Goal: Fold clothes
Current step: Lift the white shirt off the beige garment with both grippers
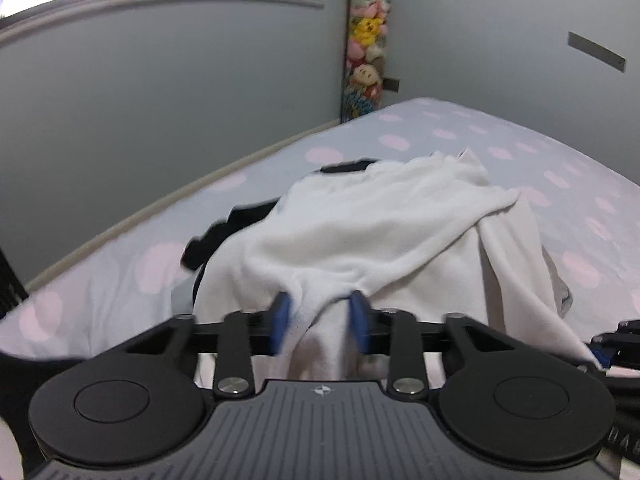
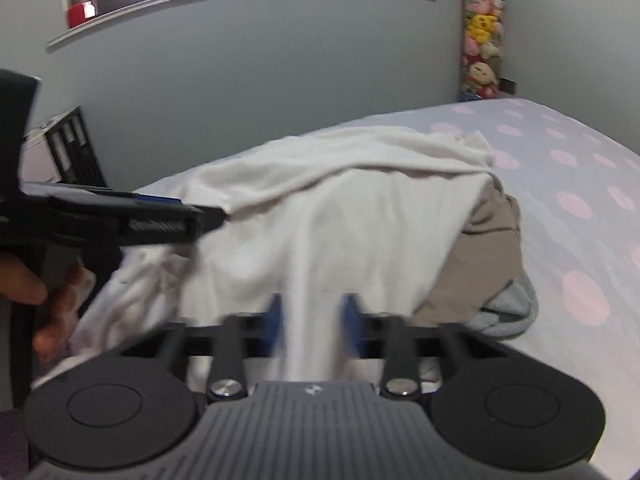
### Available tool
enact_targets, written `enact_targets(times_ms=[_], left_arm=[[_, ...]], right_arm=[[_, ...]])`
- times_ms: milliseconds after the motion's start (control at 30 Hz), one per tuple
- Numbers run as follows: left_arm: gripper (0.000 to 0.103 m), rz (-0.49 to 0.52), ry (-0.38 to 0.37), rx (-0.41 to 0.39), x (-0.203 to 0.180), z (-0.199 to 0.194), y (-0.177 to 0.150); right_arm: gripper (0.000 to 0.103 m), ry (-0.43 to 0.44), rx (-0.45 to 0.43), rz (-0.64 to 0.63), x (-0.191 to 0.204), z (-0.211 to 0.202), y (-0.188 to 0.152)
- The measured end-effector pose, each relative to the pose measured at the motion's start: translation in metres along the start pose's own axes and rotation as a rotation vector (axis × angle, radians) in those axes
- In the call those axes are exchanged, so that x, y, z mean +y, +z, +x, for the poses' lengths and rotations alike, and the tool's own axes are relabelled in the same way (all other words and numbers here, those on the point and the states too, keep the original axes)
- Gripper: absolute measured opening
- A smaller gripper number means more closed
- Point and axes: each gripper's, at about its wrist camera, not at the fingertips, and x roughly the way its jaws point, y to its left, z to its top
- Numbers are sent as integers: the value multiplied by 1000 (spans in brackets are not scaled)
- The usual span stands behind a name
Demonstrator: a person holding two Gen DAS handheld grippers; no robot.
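Each hand-held black plastic tongs, left tongs (image 1: 320, 316) and right tongs (image 2: 314, 320), has blue pads on its fingers (image 1: 281, 316), two round black discs, silver screw heads on black link arms, and a ribbed grey housing bearing a small white emblem.

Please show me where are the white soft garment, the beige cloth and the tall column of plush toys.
white soft garment (image 1: 360, 224): left wrist view, draped middle.
beige cloth (image 2: 488, 256): right wrist view, exposed side.
tall column of plush toys (image 2: 482, 32): right wrist view, yellow toy.
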Motion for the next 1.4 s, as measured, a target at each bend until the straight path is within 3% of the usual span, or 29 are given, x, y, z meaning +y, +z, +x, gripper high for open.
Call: enact_targets(times_ms=[33,67,233,533,733,933,1067,1200,1400], left_arm=[[5,3,8,-27,-1,-5,1],[2,-4,12,-46,-1,-10,2],[2,-80,-9,-107,-6,-45,9],[2,-21,-182,-169,-74,-151,-5],[2,23,-318,-75,-124,-204,-49],[2,69,-456,29,-174,-255,-95],[2,100,-539,101,-206,-284,-124],[2,118,-528,177,-227,-282,-147],[2,117,-466,233,-229,-280,-161]], right_arm=[[7,-3,-8,18,-4,-1,-1],[7,-12,-19,29,-7,-5,-2],[6,-75,-91,53,-17,-47,-5],[5,-218,-218,108,-28,-175,-20],[5,-247,-222,152,-26,-267,-74],[5,-267,-123,181,-20,-345,-149],[5,-304,-80,286,-25,-392,-196],[6,-303,-21,341,-27,-410,-224],[7,-284,48,340,-25,-399,-243]])
